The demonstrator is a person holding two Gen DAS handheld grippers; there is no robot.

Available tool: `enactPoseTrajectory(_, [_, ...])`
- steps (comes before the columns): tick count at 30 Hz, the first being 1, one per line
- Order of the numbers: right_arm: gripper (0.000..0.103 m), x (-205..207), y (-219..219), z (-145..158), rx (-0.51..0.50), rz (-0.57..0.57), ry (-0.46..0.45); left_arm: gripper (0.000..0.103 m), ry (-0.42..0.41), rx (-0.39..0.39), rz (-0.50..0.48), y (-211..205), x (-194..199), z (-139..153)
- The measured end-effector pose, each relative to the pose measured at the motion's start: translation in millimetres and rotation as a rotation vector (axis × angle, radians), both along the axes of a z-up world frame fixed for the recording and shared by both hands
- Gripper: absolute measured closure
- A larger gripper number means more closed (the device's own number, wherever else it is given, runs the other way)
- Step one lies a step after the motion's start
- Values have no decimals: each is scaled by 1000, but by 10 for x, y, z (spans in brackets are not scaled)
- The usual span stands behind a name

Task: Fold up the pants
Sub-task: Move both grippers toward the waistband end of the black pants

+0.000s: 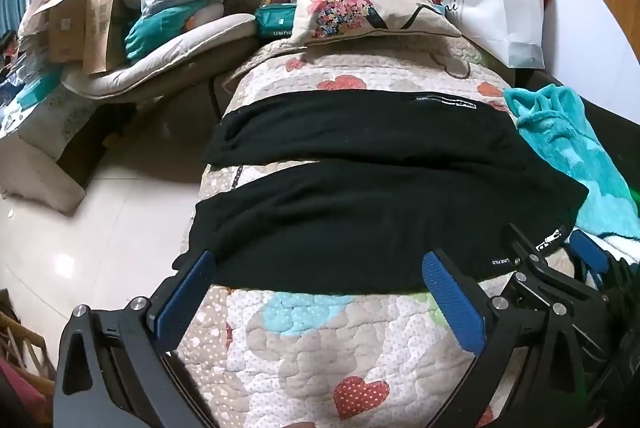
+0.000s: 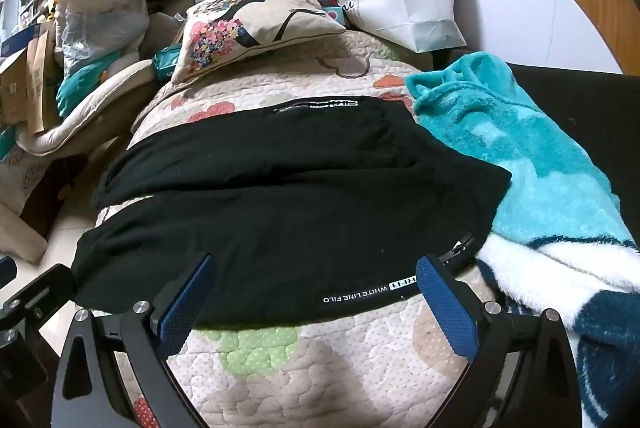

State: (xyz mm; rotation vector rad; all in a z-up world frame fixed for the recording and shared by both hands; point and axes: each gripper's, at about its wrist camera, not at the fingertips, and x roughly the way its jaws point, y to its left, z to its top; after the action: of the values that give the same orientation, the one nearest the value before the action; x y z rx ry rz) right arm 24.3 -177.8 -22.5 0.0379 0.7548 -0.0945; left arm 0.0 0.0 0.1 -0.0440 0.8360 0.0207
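Pants (image 1: 360,212) lying flat, unfolded; left gripper (image 1: 320,268) and right gripper (image 2: 316,270) hovering wide open, empty. Next: grasping near edge.

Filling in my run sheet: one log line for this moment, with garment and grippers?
black pants: flat on quilted heart-print cover, unfolded | left gripper: open at near hem | right gripper: open at near hem | nothing gripped

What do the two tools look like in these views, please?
Both match: the left tool and the right tool each have two black angular fingers faced with textured blue pads, joined by silver round-headed bolts. No cables, sleeves or markings show on them.
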Motion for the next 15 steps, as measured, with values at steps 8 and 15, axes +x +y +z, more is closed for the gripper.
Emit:
enactPoseTrajectory(8, [2, -4, 21, -21, 2, 1, 6, 0, 0, 2, 1, 0, 0, -1])
enactPoseTrajectory(15, [2, 7, 19, -6, 2, -2, 7, 0, 9, -1, 10, -57, 30, -18])
